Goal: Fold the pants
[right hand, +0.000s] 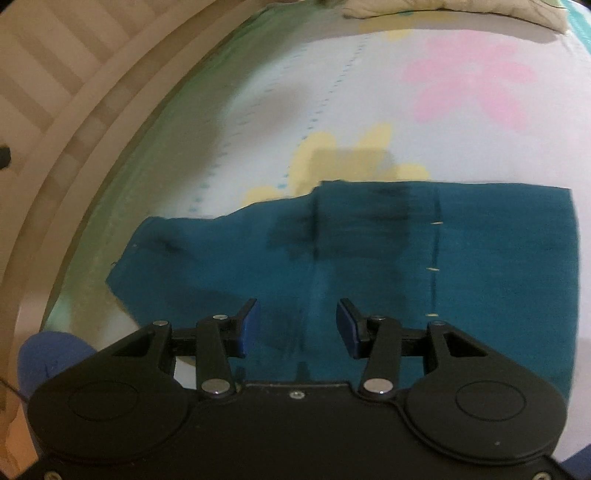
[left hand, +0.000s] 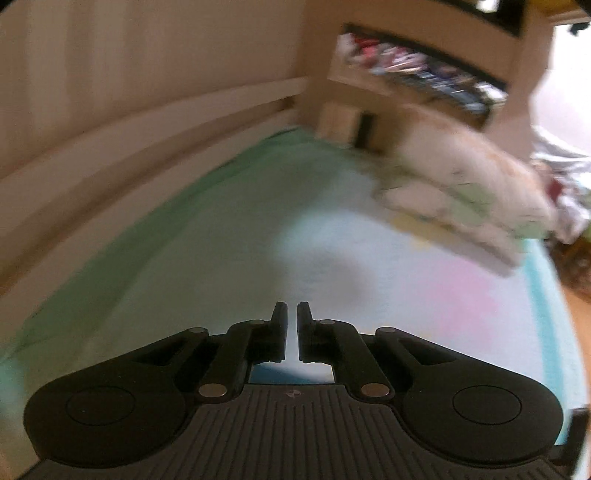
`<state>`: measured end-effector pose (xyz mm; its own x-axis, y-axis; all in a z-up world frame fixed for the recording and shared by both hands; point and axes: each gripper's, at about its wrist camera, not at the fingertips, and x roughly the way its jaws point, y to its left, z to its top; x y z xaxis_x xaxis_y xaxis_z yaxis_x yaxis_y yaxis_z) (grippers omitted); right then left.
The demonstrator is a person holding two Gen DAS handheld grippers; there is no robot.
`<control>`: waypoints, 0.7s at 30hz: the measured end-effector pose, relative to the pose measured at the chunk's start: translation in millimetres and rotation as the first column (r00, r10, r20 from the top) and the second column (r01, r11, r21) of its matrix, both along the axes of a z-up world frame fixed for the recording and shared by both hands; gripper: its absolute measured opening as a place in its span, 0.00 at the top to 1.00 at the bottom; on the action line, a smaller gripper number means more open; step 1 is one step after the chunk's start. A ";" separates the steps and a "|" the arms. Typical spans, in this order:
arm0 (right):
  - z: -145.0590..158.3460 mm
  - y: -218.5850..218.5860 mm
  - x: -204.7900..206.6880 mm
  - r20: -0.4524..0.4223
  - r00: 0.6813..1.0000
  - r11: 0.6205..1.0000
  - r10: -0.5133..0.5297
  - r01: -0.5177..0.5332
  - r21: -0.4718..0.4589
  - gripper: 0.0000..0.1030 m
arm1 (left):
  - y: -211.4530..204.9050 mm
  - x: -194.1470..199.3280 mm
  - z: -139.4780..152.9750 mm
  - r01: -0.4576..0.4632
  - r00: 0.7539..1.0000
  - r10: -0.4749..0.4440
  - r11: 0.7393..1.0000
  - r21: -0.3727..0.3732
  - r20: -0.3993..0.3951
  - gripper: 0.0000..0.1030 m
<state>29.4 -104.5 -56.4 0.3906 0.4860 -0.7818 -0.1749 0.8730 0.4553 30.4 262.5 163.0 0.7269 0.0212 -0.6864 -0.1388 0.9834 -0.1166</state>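
Teal-blue pants lie flat on the bed sheet, folded into a wide band with a stitched seam at the right. My right gripper hovers just above the near part of the pants, open and empty, blue pads apart. In the left wrist view my left gripper is nearly closed with a thin gap and nothing between its fingers; it is held above the sheet. A sliver of teal shows under its base. The view is motion-blurred.
A folded light blanket or pillow lies at the far end of the bed, also in the right wrist view. A wooden bed rail and wall run along the left. A shelf with items stands beyond the bed.
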 end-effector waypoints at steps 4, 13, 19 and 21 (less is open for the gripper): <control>-3.9 3.6 6.6 -0.012 1.000 1.000 0.019 -0.019 -0.002 0.47 | 42.6 1.2 -47.0 -0.074 0.994 0.074 0.997 0.004 -0.077 0.92; -18.7 25.6 12.0 -0.066 0.996 0.997 0.059 -0.062 -0.048 0.46 | 81.1 13.6 -158.1 -0.106 0.964 0.063 0.982 -0.155 -0.258 0.92; -26.9 39.4 17.7 -0.094 0.993 0.994 0.076 -0.083 -0.075 0.47 | 88.9 10.6 -182.8 -0.062 0.967 -0.012 0.958 -0.280 -0.253 0.92; -29.1 43.7 19.0 -0.103 0.991 0.992 0.085 -0.094 -0.082 0.47 | 94.1 10.4 -188.5 -0.051 0.966 -0.034 0.947 -0.317 -0.257 0.92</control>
<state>48.3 -60.8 -85.6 0.2674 0.4443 -0.8551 -0.2122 0.8927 0.3975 40.8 356.6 -25.4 0.5264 -0.2239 -0.8203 -0.2141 0.8987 -0.3827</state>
